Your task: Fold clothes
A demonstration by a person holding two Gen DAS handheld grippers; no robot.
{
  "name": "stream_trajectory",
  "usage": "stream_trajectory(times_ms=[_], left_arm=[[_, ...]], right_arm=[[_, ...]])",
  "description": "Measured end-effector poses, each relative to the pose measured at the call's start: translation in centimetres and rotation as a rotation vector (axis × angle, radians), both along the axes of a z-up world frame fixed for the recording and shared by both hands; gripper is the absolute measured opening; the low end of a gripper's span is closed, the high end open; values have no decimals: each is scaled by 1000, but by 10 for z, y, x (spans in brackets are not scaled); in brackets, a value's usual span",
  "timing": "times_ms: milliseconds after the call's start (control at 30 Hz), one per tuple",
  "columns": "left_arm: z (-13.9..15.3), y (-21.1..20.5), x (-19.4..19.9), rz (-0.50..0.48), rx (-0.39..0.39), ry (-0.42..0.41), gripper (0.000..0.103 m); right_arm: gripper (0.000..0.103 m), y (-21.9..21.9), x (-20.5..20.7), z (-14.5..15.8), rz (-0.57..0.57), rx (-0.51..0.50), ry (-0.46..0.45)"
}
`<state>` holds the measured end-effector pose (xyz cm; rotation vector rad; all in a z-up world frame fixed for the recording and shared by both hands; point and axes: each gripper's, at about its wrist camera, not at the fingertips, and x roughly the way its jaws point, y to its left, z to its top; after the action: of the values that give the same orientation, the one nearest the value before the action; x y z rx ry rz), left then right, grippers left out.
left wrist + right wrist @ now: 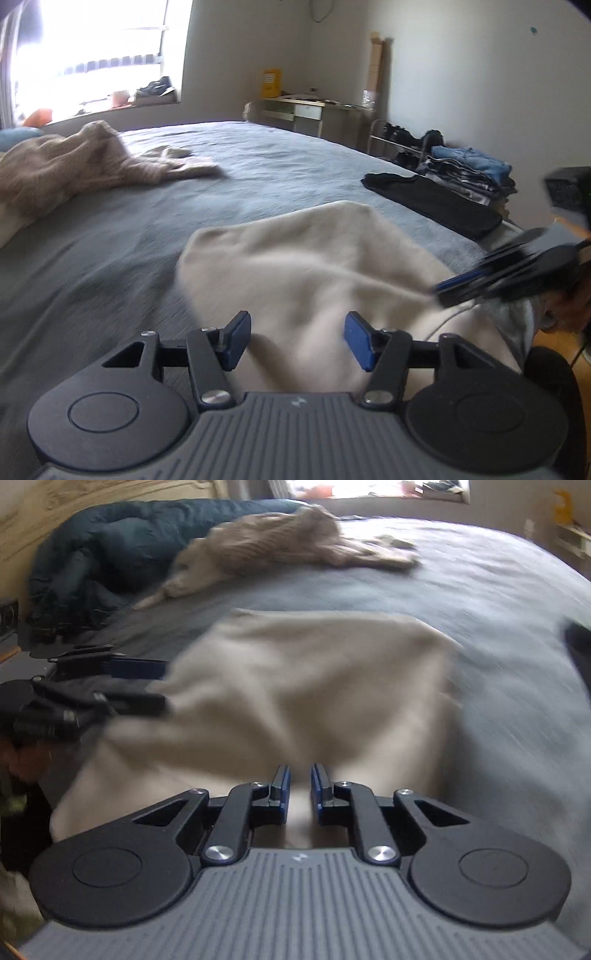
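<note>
Two fisheye views, each looking forward along its own gripper's fingers from low and close over a bed [110,236]. The left wrist view faces across the bed toward a window [92,48] and desk [306,107]; the right gripper [443,288] enters at its right edge. The right wrist view faces the headboard side; the left gripper [162,683] enters at its left. Both share the cream cloth [314,266] just ahead, and a tan sweater [280,539] beyond.
</note>
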<state>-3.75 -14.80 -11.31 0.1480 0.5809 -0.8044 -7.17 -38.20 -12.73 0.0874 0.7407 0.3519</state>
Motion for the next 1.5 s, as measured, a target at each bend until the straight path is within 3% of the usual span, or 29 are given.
stream_trajectory(times_ms=[133,267,367,467,600,700,800,900,1000,1100,1167,1200,1267,1500], left_arm=[[14,0,-5,-27,-21,-33,57],[8,-29,-20,-124,-2,-13,57],[-5,-25,-41,-137,39,-23,57],[-8,-7,-65,-123,53,-70,58],[9,0,-80,-124,-34,-70,62],[1,-13,-81,-102,-12,16,62],[-9,-13,-94,-71,20,44,62],[-9,-3,-104,-45,19,79,65],[-3,8,-109,-36,-2,121,65],[7,14,-115,-12,-9,101,75],[15,18,-114,19,-30,79,91],[18,20,-111,44,-38,73,94],[24,20,-102,102,-32,73,96],[23,5,-55,284,105,98,101]], right_arm=[[14,3,-15,11,4,6,-23],[13,7,-30,23,7,12,-47],[13,17,-36,-8,5,-56,25],[12,-10,-72,-11,-51,25,53],[14,-25,-92,10,-158,-6,11],[15,-17,-90,12,-161,31,-27],[15,-2,-92,-14,-168,38,57],[15,7,-119,-39,-192,68,131],[16,8,-142,-34,-241,97,136],[17,7,-156,-15,-290,72,76],[26,3,-160,-3,-315,76,25],[29,-1,-159,3,-329,82,4],[43,-9,-152,11,-358,92,-25],[61,-39,-107,13,-393,195,-63]])
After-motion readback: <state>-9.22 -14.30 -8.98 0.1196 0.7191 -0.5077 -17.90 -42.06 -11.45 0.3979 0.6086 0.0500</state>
